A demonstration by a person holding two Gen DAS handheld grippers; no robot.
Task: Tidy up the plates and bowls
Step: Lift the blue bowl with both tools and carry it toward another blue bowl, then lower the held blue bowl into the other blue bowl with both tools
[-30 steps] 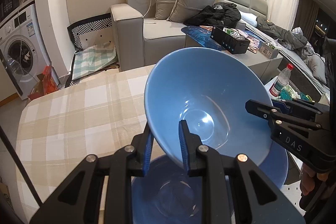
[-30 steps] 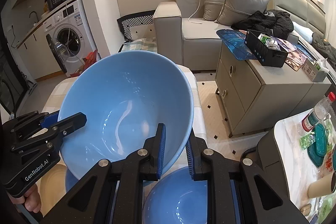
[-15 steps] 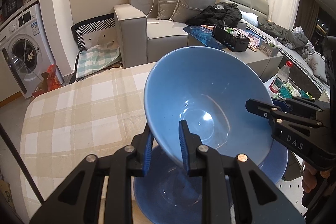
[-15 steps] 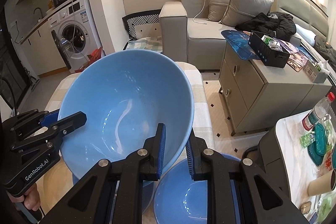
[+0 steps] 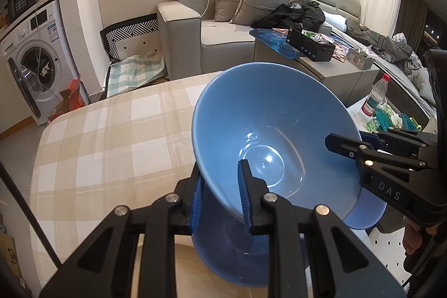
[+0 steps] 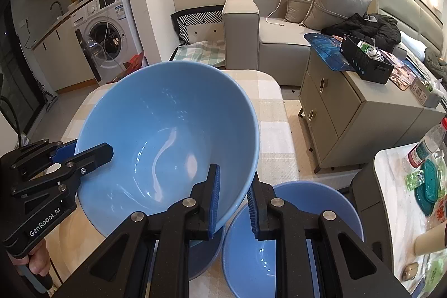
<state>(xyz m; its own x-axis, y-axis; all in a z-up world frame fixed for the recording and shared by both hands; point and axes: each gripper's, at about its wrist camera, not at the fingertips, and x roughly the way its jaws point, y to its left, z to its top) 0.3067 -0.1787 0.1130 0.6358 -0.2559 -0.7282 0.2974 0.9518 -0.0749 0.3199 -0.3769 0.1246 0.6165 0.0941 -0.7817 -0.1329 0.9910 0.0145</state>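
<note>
Above checked tablecloth (image 5: pixel 106 136), blue bowl (image 5: pixel 268 136) held tilted, clear of table. Left gripper (image 5: pixel 219 194) clamped on bowl's near rim, one finger inside, one outside. Right gripper (image 6: pixel 233 203) pinches opposite rim likewise. Second blue bowl (image 6: pixel 293 250) sits on table directly beneath right gripper; third blue bowl (image 5: pixel 223 250) under raised one. Grey sofa (image 5: pixel 220 38) behind table.

Tilted blue bowl (image 5: pixel 268 136) in both tongs

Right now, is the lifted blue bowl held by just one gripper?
No. In the right wrist view, the right gripper and left gripper clamp opposite sides of the lifted blue bowl's rim.
</note>
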